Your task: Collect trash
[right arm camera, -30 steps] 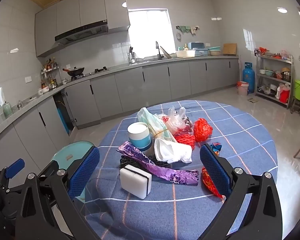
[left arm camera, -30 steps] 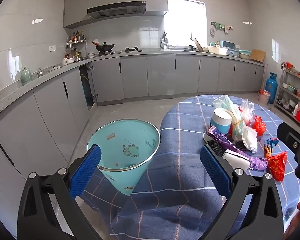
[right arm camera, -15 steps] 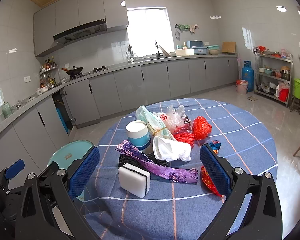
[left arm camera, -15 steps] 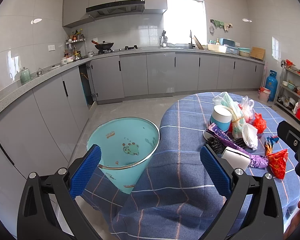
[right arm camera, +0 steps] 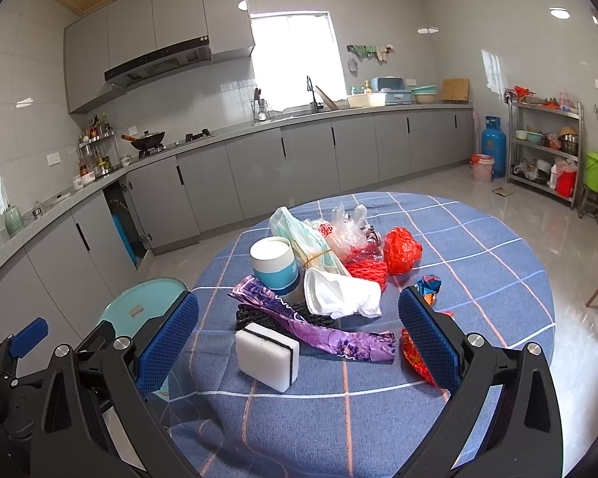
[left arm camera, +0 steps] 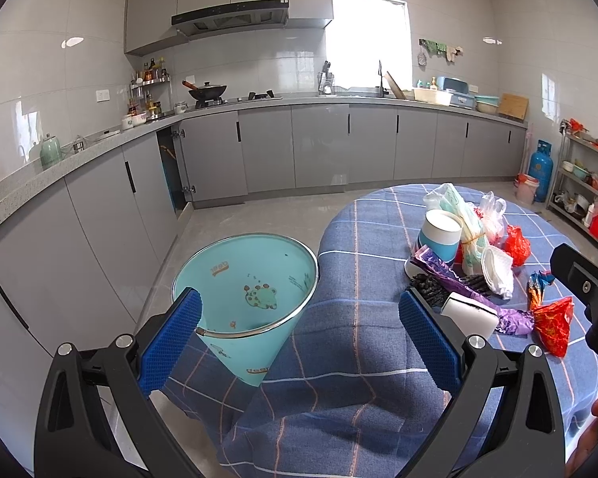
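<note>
A pile of trash lies on the round table with the blue checked cloth (right arm camera: 478, 263): a white sponge block (right arm camera: 267, 356), a purple wrapper (right arm camera: 323, 330), a blue-and-white paper cup (right arm camera: 275, 265), a white crumpled bag (right arm camera: 339, 294), red bags (right arm camera: 402, 249) and a red wrapper (left arm camera: 552, 324). A teal bin (left arm camera: 251, 286) stands on the floor at the table's left edge. My left gripper (left arm camera: 299, 338) is open, between the bin and the pile. My right gripper (right arm camera: 299, 338) is open, just before the sponge.
Grey kitchen cabinets (left arm camera: 319, 147) run along the back and left walls. A blue gas cylinder (right arm camera: 492, 145), a metal shelf rack (right arm camera: 546, 147) and a green bucket (right arm camera: 597, 171) stand at the right. The left gripper's body shows at the lower left of the right wrist view (right arm camera: 20, 358).
Both views have shifted slightly: the bin and the trash pile sit a little lower and nearer in the frames. Both grippers stay open and empty.
</note>
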The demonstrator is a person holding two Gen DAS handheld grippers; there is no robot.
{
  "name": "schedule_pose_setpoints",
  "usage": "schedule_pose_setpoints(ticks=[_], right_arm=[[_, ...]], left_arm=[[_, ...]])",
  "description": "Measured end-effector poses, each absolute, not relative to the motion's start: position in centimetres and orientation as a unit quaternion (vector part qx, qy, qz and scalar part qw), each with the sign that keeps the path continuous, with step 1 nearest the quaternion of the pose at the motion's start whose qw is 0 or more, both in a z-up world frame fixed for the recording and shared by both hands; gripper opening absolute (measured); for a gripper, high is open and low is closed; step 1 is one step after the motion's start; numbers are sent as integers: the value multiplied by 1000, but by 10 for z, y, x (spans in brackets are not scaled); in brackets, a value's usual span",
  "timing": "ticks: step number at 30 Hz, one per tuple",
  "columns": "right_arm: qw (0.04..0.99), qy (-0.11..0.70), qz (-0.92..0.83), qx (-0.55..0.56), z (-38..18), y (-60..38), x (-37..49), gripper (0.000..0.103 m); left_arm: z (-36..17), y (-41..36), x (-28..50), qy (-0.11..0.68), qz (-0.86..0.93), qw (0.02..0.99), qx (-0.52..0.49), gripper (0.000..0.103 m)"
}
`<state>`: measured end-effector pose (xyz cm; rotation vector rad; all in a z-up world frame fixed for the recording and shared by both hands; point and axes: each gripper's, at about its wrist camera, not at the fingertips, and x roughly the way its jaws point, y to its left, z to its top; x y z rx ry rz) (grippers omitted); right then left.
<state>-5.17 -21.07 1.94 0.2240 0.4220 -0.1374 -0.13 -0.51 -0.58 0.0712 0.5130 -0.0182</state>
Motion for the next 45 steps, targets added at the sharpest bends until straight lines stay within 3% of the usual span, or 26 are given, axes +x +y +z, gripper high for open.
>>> schedule_pose_setpoints(ticks=[45], right_arm=[[967,216,-68,116,19,-215,-51,99]], left_arm=[[-6,-4,0,257,-10,966,31,97]])
